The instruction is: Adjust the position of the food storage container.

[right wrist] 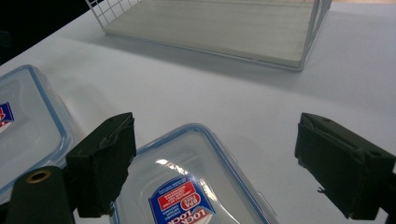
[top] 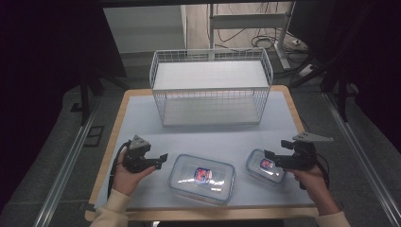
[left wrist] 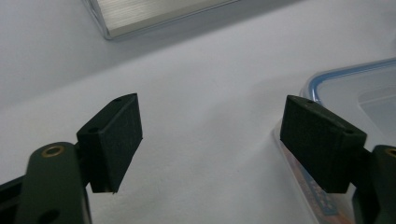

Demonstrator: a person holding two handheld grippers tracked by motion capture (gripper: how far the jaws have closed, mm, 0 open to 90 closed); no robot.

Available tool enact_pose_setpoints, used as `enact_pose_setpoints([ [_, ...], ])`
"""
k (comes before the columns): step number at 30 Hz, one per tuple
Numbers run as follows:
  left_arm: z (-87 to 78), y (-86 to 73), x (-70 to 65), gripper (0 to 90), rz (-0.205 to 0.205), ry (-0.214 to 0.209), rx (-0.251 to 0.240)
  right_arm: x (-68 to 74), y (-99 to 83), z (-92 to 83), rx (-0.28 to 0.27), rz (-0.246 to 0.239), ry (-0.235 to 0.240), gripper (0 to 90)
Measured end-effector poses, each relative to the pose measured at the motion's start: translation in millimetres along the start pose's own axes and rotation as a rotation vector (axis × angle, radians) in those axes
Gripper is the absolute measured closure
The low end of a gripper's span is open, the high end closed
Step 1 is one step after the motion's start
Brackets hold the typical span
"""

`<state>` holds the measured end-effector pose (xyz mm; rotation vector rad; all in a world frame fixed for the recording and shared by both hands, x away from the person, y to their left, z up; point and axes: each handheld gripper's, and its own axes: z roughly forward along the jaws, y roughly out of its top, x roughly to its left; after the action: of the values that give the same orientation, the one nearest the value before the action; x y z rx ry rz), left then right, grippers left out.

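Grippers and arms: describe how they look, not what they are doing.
The left gripper and right gripper are black, each with two blocky, flat-faced jaws, a brass-ringed hole near the jaw base, a grey three-cornered plate on top and a trailing black cable. The person wears cream sleeves.

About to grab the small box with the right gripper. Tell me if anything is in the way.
Nothing visible is. The right gripper hangs open just over the small box, jaws either side of its lid in the right gripper view. The big box lies apart to its left, the wire rack farther back.
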<state>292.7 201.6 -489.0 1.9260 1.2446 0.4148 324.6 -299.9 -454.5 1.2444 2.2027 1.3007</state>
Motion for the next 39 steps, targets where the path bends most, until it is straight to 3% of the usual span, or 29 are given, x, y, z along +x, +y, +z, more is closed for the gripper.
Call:
enact_pose_setpoints([
  [5,-6.3,0.1,2.2,23.1,-0.019,-0.03,-0.02,-3.4,-1.5,0.8,0.007,0.001,-0.003,12.3],
  [12,-16.9,1.6,1.6,34.4,-0.03,-0.069,-0.048,-1.3,-2.5,1.4,0.016,-0.01,-0.017,12.8],
  [25,-14.3,-0.9,2.9,28.6,-0.03,-0.089,-0.04,8.3,-2.4,3.0,0.024,-0.019,0.027,22.9],
  [29,-14.1,-0.8,4.0,27.2,-0.032,-0.089,-0.039,8.9,-2.7,1.8,0.025,-0.02,0.049,30.8],
  [33,-11.8,-1.0,3.0,26.3,-0.029,-0.088,-0.03,19.6,-2.0,-3.8,0.027,-0.06,0.104,64.5],
  [34,-11.8,-1.0,3.0,26.2,-0.029,-0.088,-0.03,19.6,-2.0,-3.8,0.027,-0.06,0.104,64.5],
  [35,-11.2,-1.1,2.8,26.0,-0.027,-0.089,-0.026,29.4,-1.2,-6.5,0.037,-0.081,0.143,76.5],
  [38,-10.7,-1.5,2.4,25.9,-0.026,-0.088,-0.025,42.0,-2.9,-7.4,0.058,-0.105,0.181,84.5],
  [39,-10.3,-1.9,2.3,26.0,-0.027,-0.089,-0.026,57.4,-8.7,-7.0,0.084,-0.136,0.216,87.8],
])
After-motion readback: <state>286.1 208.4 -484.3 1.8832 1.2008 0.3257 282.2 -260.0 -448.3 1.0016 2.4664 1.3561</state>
